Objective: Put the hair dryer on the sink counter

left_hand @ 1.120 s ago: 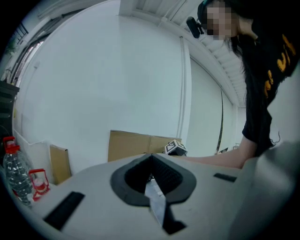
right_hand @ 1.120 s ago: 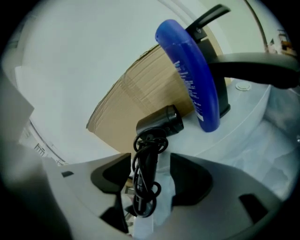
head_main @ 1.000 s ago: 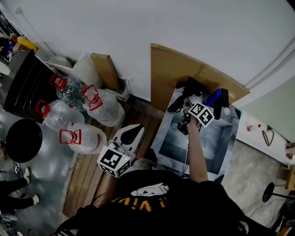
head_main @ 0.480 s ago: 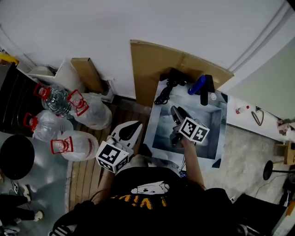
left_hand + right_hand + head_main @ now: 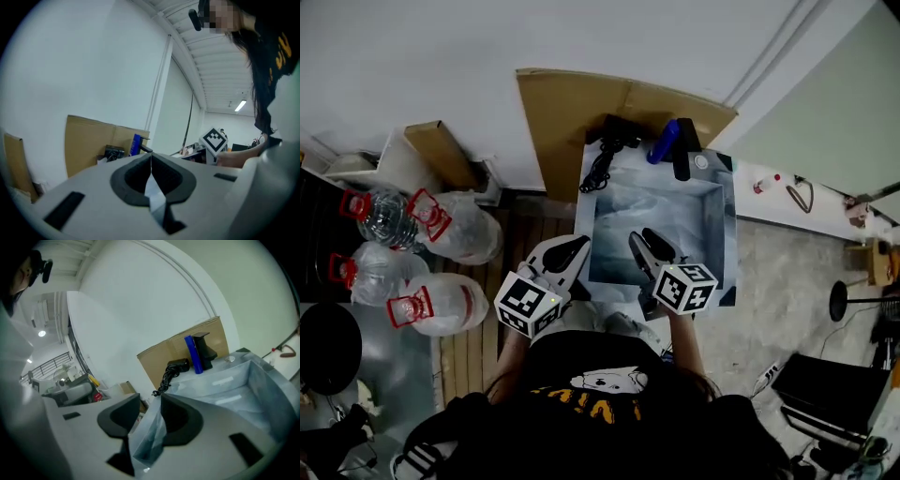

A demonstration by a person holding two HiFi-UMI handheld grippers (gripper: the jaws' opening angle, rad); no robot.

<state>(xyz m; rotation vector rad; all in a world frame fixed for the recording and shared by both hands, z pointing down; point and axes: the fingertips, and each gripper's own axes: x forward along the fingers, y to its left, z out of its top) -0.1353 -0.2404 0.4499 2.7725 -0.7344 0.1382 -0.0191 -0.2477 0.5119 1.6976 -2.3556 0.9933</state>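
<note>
The black hair dryer (image 5: pixel 611 132) lies on the back left corner of the sink counter (image 5: pixel 729 246), its cord (image 5: pixel 599 172) trailing over the rim; the right gripper view shows the hair dryer (image 5: pixel 178 365) too. My right gripper (image 5: pixel 641 241) hovers over the sink's front edge, far from the dryer. Its jaws have just been closing, a gap remains and nothing is between them (image 5: pixel 150 400). My left gripper (image 5: pixel 570 249) is at the sink's front left with its jaws together and empty (image 5: pixel 151 157).
A blue bottle (image 5: pixel 664 141) and a black faucet (image 5: pixel 684 152) stand at the sink's back. Brown cardboard (image 5: pixel 567 103) leans on the wall behind. Several water jugs (image 5: pixel 441 225) and a cardboard box (image 5: pixel 439 153) sit on the floor at left.
My right gripper has pulled back from the hair dryer at the sink's rear to the front edge, jaws narrower. My left gripper has shifted toward the sink. The dryer stays on the counter.
</note>
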